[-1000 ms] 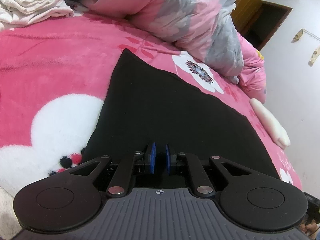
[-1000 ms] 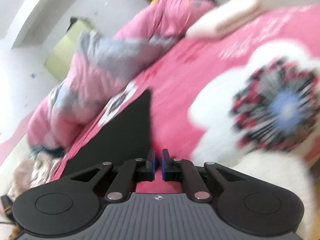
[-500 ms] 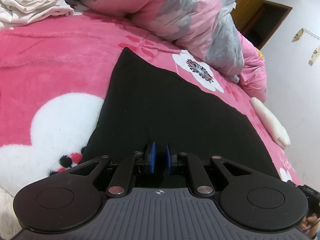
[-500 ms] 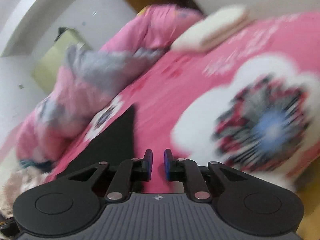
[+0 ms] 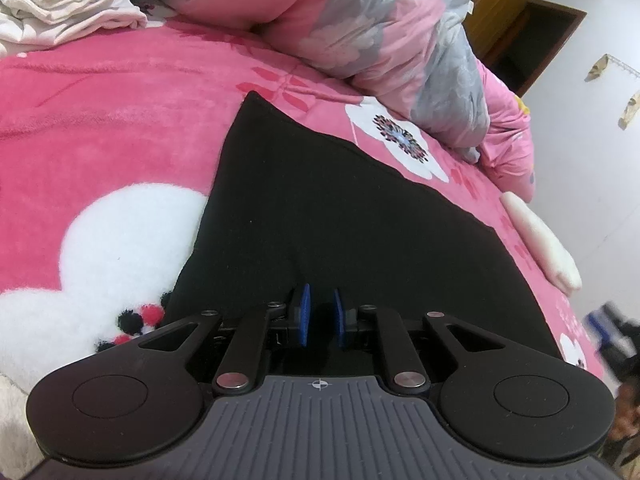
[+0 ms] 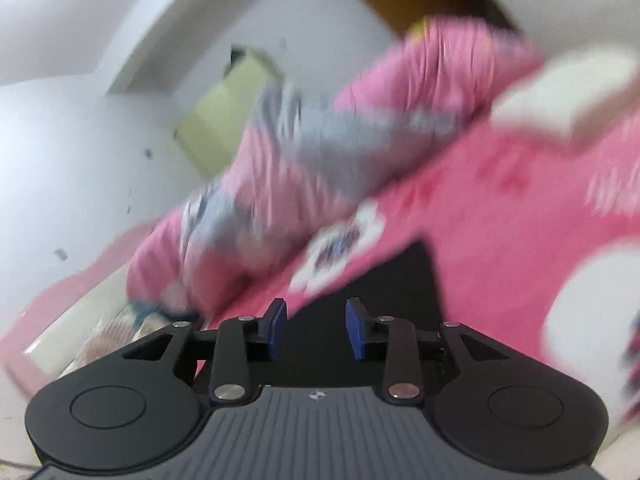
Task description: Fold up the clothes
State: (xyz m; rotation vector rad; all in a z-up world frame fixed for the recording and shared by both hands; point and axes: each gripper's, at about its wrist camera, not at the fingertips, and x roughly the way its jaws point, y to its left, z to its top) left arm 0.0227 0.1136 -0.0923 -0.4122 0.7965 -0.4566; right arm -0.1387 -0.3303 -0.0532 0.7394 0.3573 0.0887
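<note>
Left wrist view first: the black garment (image 5: 340, 216) lies flat on the pink flowered blanket (image 5: 100, 112) of the bed, directly ahead of and under the left gripper (image 5: 320, 316). Its long axis runs from the near edge at the jaws away to a pointed corner at the far upper left, with one straight edge slanting down to the right. The blue pads stand a narrow gap apart; dark cloth fills the space around them, so whether they pinch a fold of the garment cannot be told. A rumpled pink-and-grey duvet (image 5: 380, 40) sits beyond the garment, well apart from it.

Right wrist view, heavily blurred: the right gripper (image 6: 316, 328) has its jaws released, having just been opening, and nothing sits between the pads. The black garment (image 6: 400, 280) shows just ahead of them, with a corner pointing up and right, over the pink blanket (image 6: 500, 220).

Judging from both views, the left hand is the nearer one, sitting on the garment's near edge, while the right comes at its side.

No brand, label or readable writing appears in either view.
</note>
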